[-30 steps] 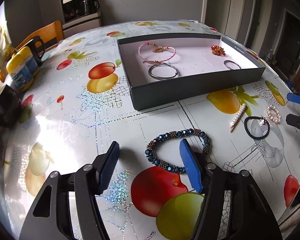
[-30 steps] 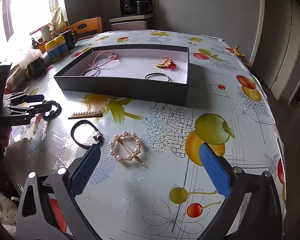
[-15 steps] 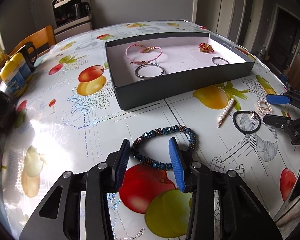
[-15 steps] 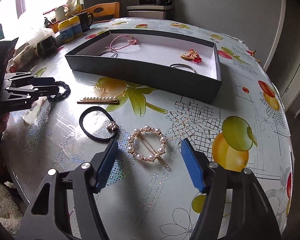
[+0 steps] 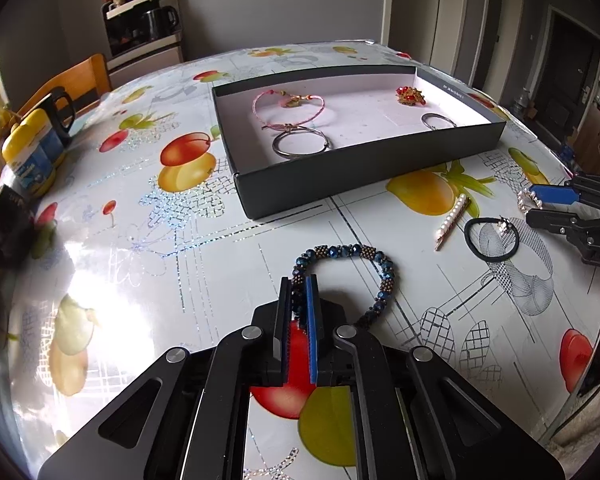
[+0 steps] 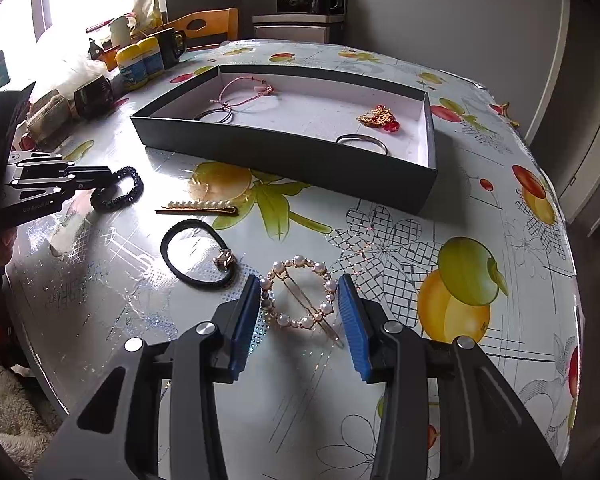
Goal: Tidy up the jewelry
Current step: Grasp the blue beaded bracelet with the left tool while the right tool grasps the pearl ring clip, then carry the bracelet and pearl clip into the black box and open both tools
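Observation:
My left gripper [image 5: 299,284] is shut on the near-left side of a blue beaded bracelet [image 5: 364,254] that lies on the table; it also shows in the right wrist view [image 6: 118,194]. My right gripper [image 6: 299,292] is open, its jaws either side of a round pearl hair clip [image 6: 300,294] on the table. A dark open box [image 5: 364,164] [image 6: 284,148] at the back holds a pink cord bracelet [image 5: 288,108], a silver bangle [image 5: 300,144], a red-gold brooch [image 5: 410,95] and a small ring [image 5: 438,121].
A pearl bar clip [image 6: 200,209] [image 5: 452,220] and a black hair tie [image 6: 198,256] [image 5: 492,238] lie between the grippers. Yellow tubs [image 6: 138,62] and mugs [image 6: 172,46] stand at the far left. The table edge [image 6: 556,240] curves on the right.
My left gripper has closed on the beaded bracelet. My right gripper has moved forward and narrowed around the pearl hair clip.

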The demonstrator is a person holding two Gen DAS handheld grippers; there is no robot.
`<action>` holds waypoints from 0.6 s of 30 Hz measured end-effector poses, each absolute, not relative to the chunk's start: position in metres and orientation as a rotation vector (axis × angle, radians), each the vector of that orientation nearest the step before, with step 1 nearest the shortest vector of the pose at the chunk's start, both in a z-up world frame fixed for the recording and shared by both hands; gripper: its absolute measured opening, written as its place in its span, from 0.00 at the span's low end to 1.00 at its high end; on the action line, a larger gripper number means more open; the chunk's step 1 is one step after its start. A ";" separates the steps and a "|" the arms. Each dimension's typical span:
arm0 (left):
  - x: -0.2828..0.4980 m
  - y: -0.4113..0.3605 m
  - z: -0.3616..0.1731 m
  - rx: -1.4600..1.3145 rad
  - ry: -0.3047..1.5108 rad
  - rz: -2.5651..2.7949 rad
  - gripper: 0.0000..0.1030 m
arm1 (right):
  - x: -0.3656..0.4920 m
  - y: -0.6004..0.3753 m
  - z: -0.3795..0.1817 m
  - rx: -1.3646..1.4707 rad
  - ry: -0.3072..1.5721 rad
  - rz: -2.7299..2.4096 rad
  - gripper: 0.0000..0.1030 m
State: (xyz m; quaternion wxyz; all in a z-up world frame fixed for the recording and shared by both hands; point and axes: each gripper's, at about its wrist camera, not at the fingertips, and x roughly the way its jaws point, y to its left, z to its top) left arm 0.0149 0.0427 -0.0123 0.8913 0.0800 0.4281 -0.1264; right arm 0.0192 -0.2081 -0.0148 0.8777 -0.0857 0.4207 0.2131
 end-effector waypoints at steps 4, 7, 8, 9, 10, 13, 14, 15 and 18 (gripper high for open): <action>0.008 0.041 0.005 0.172 0.843 -0.276 0.07 | 0.019 -0.211 -0.006 -0.166 0.855 0.436 0.39; 0.005 0.039 0.021 0.176 0.810 -0.287 0.07 | 0.023 -0.212 0.002 -0.147 0.837 0.437 0.39; 0.004 0.038 0.026 0.180 0.797 -0.290 0.07 | 0.024 -0.213 0.005 -0.135 0.832 0.440 0.39; 0.003 0.036 0.032 0.183 0.782 -0.293 0.07 | 0.026 -0.214 0.009 -0.127 0.825 0.440 0.39; 0.003 0.035 0.038 0.186 0.769 -0.301 0.07 | 0.028 -0.214 0.012 -0.126 0.817 0.438 0.39; 0.004 0.029 0.054 0.210 0.734 -0.309 0.07 | 0.033 -0.211 0.024 -0.147 0.779 0.434 0.39; 0.005 0.027 0.058 0.221 0.724 -0.310 0.07 | 0.036 -0.210 0.027 -0.153 0.768 0.433 0.39; 0.006 0.024 0.062 0.231 0.713 -0.314 0.07 | 0.039 -0.209 0.030 -0.157 0.760 0.433 0.39; 0.013 0.018 0.075 0.254 0.677 -0.321 0.07 | 0.050 -0.205 0.040 -0.169 0.733 0.433 0.39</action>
